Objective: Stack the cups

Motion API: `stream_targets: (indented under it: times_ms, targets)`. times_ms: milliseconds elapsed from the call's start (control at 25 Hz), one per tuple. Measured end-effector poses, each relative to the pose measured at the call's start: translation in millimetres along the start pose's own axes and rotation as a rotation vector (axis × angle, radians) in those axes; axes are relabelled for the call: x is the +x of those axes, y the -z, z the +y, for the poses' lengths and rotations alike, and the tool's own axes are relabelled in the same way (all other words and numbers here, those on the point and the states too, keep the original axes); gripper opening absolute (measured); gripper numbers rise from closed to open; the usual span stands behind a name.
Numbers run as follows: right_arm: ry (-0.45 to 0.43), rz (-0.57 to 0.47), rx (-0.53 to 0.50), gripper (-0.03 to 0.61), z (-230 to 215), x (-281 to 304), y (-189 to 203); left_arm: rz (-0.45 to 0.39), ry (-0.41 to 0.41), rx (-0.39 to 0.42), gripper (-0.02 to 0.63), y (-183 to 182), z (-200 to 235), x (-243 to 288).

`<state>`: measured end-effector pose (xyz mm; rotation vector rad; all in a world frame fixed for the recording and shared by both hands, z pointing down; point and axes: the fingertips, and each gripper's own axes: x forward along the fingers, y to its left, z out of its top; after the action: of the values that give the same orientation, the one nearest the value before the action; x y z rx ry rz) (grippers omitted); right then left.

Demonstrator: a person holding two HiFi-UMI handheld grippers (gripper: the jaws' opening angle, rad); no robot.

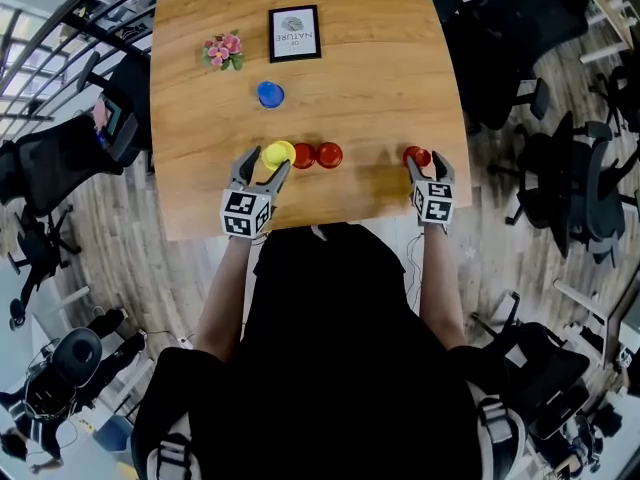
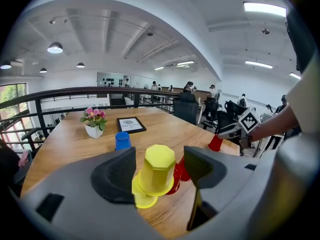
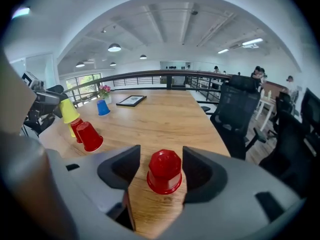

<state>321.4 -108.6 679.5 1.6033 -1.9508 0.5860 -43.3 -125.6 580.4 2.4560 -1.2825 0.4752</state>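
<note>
By the near edge of the surface, toward its right corner, the right tongs stand wide open around a red cup. The cup sits mouth down on the wood between the two pads, with a clear gap on either side, so nothing grips it. Further along the same edge, left of the middle, the left tongs bracket a yellow cup, also mouth down. It sits tilted over a second yellow cup, whose rim shows below it and off to one side. The left pad lies right against the upper cup's wall, while a narrow strip of red shows between the cup and the right pad, so these tongs are a little wider than the cup and do not pinch it. Just to the right of the yellow pair, two more red cups stand upside down side by side. Further in, a blue cup stands alone, inverted. Toward the far edge are a small pot of pink flowers, nearer the left corner, and a black picture frame beside it.
</note>
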Motion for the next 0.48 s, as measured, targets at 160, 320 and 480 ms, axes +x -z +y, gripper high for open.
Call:
stream_targets:
  times_ms: [160,320,480]
  targets:
    - [0.017,0.018,0.008,0.276,-2,8,6,0.024,-0.003,0.007,0.304,8,0,-3]
    - [0.029,0.063,0.008,0.273,-4,16,18,0.038,-0.003,0.016,0.302,10,-3,-2]
    - [0.025,0.06,0.03,0.25,-1,20,21,0.04,-0.005,0.017,0.304,9,0,-3]
